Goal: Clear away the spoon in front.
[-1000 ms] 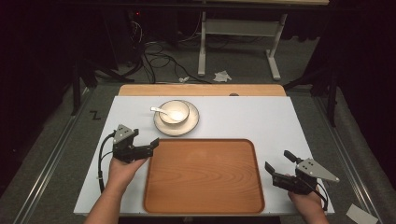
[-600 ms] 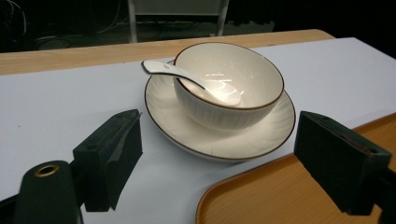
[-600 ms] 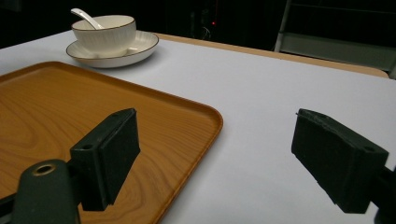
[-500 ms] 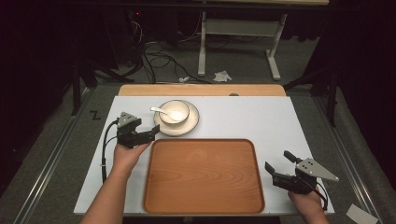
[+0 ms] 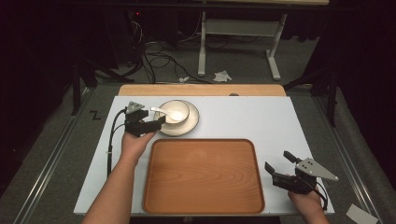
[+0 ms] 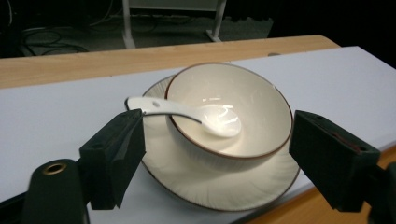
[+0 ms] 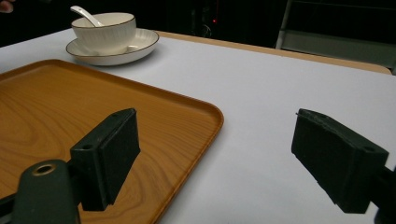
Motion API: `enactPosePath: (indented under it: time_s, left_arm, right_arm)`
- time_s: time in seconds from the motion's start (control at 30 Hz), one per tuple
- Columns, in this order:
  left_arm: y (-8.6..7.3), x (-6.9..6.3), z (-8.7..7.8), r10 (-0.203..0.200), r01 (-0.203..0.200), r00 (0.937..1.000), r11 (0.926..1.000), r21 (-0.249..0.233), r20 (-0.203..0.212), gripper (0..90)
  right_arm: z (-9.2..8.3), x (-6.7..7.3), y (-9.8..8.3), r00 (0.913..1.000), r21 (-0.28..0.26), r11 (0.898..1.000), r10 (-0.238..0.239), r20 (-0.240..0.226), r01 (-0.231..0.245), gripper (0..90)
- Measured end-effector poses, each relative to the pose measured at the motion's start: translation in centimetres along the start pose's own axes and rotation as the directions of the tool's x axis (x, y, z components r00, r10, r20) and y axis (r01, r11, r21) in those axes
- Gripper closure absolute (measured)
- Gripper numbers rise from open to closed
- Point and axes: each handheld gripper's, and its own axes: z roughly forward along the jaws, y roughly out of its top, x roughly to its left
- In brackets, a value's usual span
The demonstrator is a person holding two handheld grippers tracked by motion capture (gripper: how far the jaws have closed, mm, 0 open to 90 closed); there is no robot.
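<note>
Cream ceramic bowl (image 5: 175, 111) with a thin brown rim sits on a matching ribbed cream saucer (image 5: 189, 122) at the far left of the white table (image 5: 261, 121), just beyond the far left corner of the rounded wooden tray (image 5: 203, 177). A white ceramic soup spoon (image 6: 187, 112) lies in the bowl, its handle sticking out over the rim toward the left gripper (image 5: 156, 122).

That gripper has reached the bowl's left side, and its fingers (image 6: 114, 156) have just been narrowing from their widest. In the left gripper view they are fairly wide, one on each side of the bowl and saucer, pressing on nothing yet; the left one is right under the spoon handle, perhaps brushing it.

The step in hand looks like taking hold of the crockery to bring it to the tray. To do it well, I would settle first on what to grip: if the bowl's wall, slide one finger inside the rim and one outside, clear of the spoon handle, so the spoon is not levered out. If the saucer's edge, come in low and level, since the glazed ware is likely slippery and the bowl could slide. Close slowly and lift straight.

The right gripper (image 5: 280, 169) rests near the tray's right edge, fingers (image 7: 107, 156) spread wide, holding nothing.
</note>
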Motion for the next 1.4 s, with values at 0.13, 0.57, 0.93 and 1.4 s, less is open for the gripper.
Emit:
enactPosePath:
  time_s: [0.13,0.57,0.93,1.4]
  left_arm:
    - [0.4,0.0,0.7,-0.011,0.011,0.9999,0.9999,0.002,0.011,30.0]
    - [3.3,0.1,3.3,-0.014,0.014,0.9998,0.9997,0.021,-0.015,77.7]
    - [4.4,0.9,5.1,-0.025,0.027,0.9979,0.9991,0.032,-0.06,90.0]
    - [4.2,2.1,7.5,-0.028,0.034,0.9878,0.9986,0.039,-0.153,90.0]
  right_arm:
    - [0.0,0.0,0.0,1.0,0.002,1.0,-0.001,0.0,0.001,16.5]
    - [0.1,-0.1,-0.1,1.0,0.008,1.0,0.003,-0.004,-0.003,16.5]
    - [0.2,-0.1,-0.3,0.9999,0.015,1.0,0.012,0.0,-0.012,16.5]
    - [0.8,0.4,-0.5,0.9998,0.038,0.999,0.002,-0.018,-0.002,16.5]
